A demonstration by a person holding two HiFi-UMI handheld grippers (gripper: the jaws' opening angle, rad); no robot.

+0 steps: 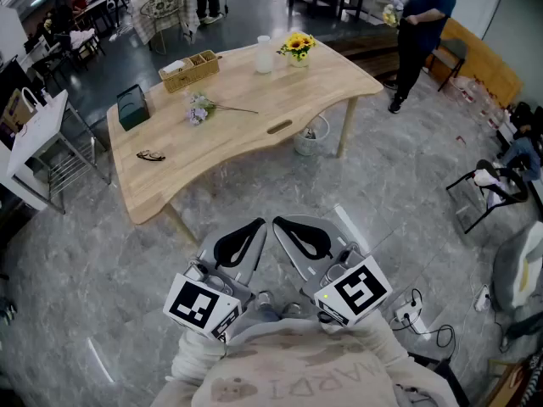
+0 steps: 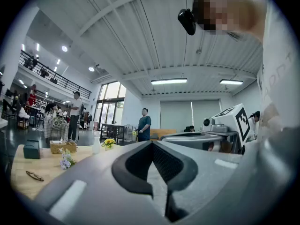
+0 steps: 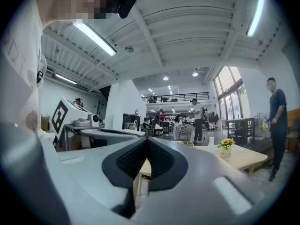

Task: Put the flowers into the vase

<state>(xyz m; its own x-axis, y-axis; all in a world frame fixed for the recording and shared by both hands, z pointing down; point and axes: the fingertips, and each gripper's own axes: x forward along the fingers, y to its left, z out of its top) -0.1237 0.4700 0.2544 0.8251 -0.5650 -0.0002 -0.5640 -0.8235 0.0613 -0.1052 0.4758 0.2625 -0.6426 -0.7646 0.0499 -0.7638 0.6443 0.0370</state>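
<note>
A loose sprig of pale purple flowers point(image 1: 199, 108) lies on the light wooden table point(image 1: 254, 130), far ahead of me. A white vase point(image 1: 264, 54) stands at the far edge beside a small pot of yellow flowers point(image 1: 297, 47). My left gripper point(image 1: 259, 225) and right gripper point(image 1: 280, 224) are held close to my chest, well short of the table, both shut and empty, tips nearly touching each other. The left gripper view shows the left gripper point(image 2: 151, 144) with the flowers point(image 2: 65, 160) and vase point(image 2: 96, 145) small in the distance. The right gripper point(image 3: 146, 140) points toward the vase point(image 3: 211, 141).
On the table are a wicker basket point(image 1: 189, 69), a dark green box point(image 1: 132, 107) and a pair of glasses point(image 1: 150, 155). A small bin point(image 1: 310, 134) stands under the table. A person in dark clothes point(image 1: 424, 24) stands at the back right. Cables and chairs lie to my right.
</note>
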